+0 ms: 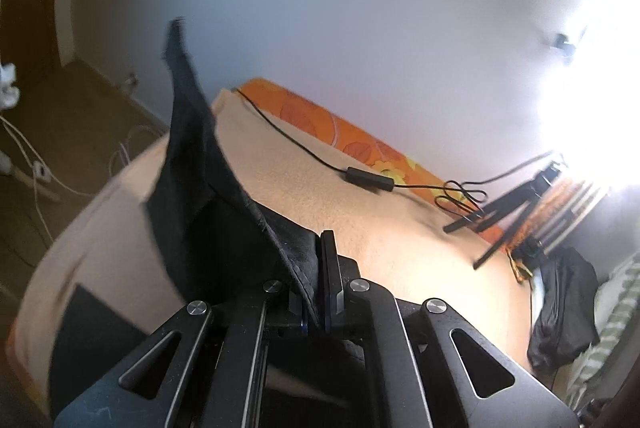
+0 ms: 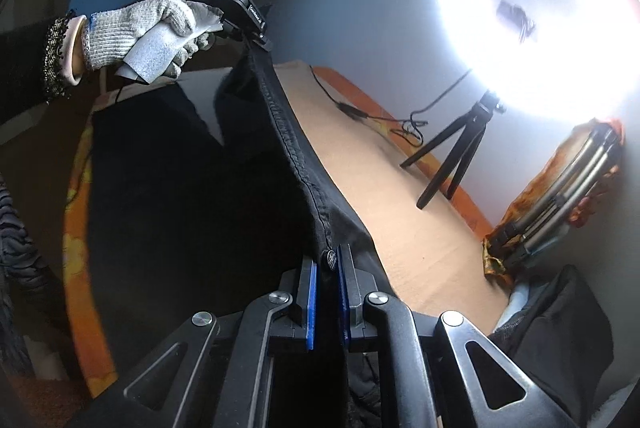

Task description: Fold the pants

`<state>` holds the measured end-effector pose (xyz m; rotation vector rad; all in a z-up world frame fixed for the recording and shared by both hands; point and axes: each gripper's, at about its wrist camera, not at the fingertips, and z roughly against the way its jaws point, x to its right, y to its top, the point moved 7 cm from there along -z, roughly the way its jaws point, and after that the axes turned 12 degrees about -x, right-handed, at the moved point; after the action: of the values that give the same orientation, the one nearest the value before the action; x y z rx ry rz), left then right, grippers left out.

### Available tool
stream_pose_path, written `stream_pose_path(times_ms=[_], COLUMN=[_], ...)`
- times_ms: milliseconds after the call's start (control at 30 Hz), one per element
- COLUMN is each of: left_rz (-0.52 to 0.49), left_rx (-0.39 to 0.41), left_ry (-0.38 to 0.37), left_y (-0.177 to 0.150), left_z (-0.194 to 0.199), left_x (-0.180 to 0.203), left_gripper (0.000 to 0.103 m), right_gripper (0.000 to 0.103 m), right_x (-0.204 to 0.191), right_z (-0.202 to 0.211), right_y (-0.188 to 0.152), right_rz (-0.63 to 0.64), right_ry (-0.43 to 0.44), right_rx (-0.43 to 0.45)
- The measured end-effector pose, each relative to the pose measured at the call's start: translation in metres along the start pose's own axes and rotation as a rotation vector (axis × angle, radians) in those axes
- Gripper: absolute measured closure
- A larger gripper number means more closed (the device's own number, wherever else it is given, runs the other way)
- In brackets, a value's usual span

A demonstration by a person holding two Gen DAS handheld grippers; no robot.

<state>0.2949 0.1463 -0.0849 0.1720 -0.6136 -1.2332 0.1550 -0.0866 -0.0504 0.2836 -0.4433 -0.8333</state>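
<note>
light: ring lamp glare, right; edges: fisheye-bent, dark; blur: left side

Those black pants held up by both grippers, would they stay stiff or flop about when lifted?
Probably floppy: the black pants sag in a curve between the left gripper and right gripper. The hem looks thick, so likely fairly heavy. Clamped fabric seems unlikely to slip.

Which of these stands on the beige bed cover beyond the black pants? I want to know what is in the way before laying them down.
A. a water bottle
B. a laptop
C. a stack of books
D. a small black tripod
D: a small black tripod stands on the beige cover beyond the pants, under the bright ring light.
</note>
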Motion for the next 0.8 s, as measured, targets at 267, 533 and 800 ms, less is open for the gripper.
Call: stream_pose_path(times_ms=[267, 533, 800], left_rz=[-0.011, 0.082, 0.157], left_rx=[0.060, 0.006, -0.021], left_ry=[0.012, -0.019, -0.075], left_y=[-0.067, -0.155, -0.183], left_z=[0.054, 0.044, 0.031], left_x=[-0.032, -0.081, -0.098], left_gripper=[0.100, 0.100, 0.091], right_gripper=[0.096, 0.096, 0.096], right_x=[-0.055, -0.100, -0.116], right_z=[0.035, 0.019, 0.004], right_y=[-0.035, -0.084, -0.108], right_rz=[0.054, 0.086, 0.100], right_ry=[0.041, 0.088, 0.081], right_rx=[-0.007, -0.095, -0.160])
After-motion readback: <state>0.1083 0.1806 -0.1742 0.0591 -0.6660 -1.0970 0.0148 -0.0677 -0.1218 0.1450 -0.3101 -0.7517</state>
